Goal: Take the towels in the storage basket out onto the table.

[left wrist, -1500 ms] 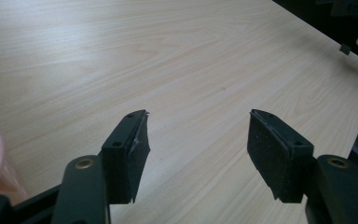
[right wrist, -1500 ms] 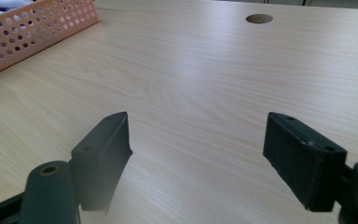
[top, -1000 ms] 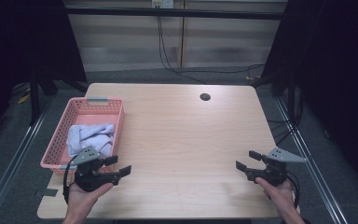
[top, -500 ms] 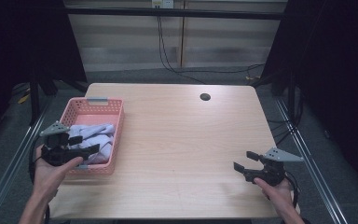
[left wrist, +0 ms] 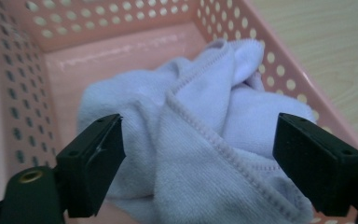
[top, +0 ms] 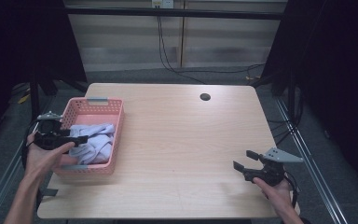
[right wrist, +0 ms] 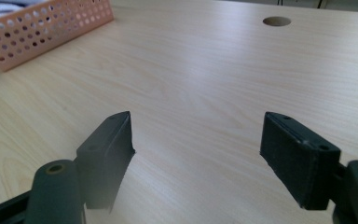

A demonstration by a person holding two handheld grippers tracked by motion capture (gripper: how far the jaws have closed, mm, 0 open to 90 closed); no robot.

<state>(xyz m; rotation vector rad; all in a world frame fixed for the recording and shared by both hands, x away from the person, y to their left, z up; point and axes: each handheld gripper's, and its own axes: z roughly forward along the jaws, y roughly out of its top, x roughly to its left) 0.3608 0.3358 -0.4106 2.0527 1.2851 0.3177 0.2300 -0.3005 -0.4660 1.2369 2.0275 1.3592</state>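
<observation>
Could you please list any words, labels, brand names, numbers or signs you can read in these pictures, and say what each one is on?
None can be read: no writing or numbers show on the pink basket, the pale cloth inside it, the wooden table, the left gripper or the right gripper.

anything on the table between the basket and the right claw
No. In the high view, only bare table lies between the basket and the right claw; the right gripper view shows the same bare wood.
</observation>
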